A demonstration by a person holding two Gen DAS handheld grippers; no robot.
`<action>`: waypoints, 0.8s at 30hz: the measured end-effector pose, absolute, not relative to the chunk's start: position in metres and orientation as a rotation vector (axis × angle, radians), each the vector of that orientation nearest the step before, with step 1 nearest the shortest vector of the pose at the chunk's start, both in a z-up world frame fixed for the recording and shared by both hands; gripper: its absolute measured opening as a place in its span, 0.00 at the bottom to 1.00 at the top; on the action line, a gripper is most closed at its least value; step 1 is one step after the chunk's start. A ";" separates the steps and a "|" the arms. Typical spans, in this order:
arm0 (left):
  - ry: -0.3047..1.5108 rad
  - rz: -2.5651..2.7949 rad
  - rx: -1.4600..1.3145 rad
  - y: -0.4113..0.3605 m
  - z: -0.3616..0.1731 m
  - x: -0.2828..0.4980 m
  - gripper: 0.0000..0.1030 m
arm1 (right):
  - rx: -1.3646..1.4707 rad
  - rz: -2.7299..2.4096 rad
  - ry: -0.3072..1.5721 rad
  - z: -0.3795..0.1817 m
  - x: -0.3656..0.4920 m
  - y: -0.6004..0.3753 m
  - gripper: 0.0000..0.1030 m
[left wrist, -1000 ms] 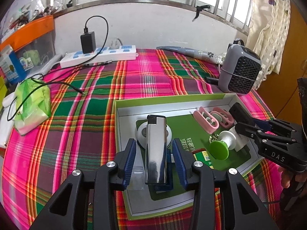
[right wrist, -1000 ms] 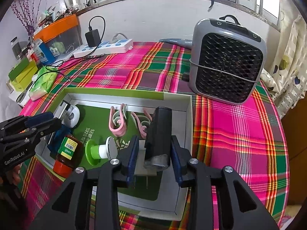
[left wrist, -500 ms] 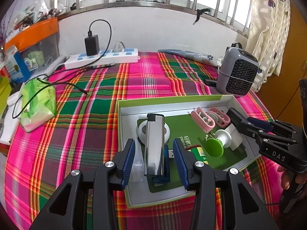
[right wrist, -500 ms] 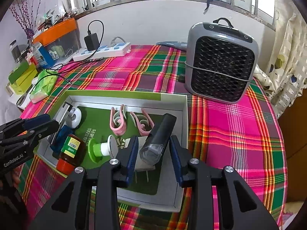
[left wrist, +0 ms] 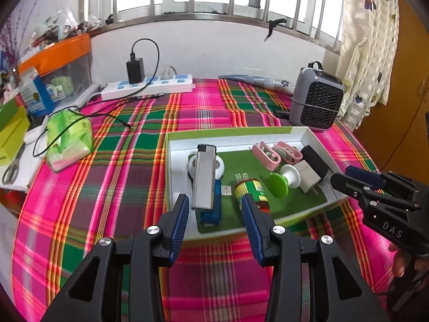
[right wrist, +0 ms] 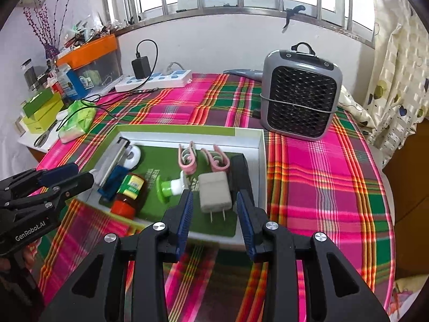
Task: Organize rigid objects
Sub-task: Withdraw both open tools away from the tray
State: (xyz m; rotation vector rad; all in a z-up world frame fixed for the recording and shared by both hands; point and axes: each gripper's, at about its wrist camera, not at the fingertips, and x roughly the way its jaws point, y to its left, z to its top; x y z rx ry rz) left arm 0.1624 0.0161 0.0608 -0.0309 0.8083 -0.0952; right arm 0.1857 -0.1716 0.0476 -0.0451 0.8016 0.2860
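A green-rimmed white tray (left wrist: pixel 230 134) on the plaid cloth holds the objects. A silver bar with a black cap (left wrist: pixel 203 177) lies at its left, across a blue piece and a white round one. My left gripper (left wrist: pixel 215 214) is open just short of the bar's near end, not touching it. At the right wall lies a black block (right wrist: pixel 241 171), beside a white charger plug (right wrist: pixel 214 194). The right gripper (right wrist: pixel 215 206) is open over the tray's near edge, with the plug seen between its tips. Two pink clips (right wrist: pixel 187 158), a green knob (right wrist: pixel 165 190) and a brown bottle (right wrist: pixel 128 193) lie between.
A grey heater (right wrist: pixel 300 96) stands just behind the tray's right corner. A power strip (left wrist: pixel 150 87) with a black adapter and trailing cable lies at the back. A green tissue pack (left wrist: pixel 69 139) and scissors (left wrist: pixel 10 171) are at the left, with boxes beyond.
The black block has tipped from upright between the right fingers to flat against the tray's right wall. Both grippers have drawn back and up from the tray, and the silver bar stays in it.
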 end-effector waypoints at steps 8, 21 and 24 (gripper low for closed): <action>0.831 -0.088 -0.032 0.007 0.053 0.133 0.39 | -0.029 0.283 0.795 0.045 0.155 -0.164 0.34; 0.870 -0.074 -0.018 -0.002 0.026 0.099 0.39 | -0.015 0.225 0.832 0.021 0.114 -0.160 0.34; 0.878 -0.072 -0.022 -0.002 0.022 0.096 0.39 | -0.020 0.198 0.840 0.015 0.109 -0.164 0.35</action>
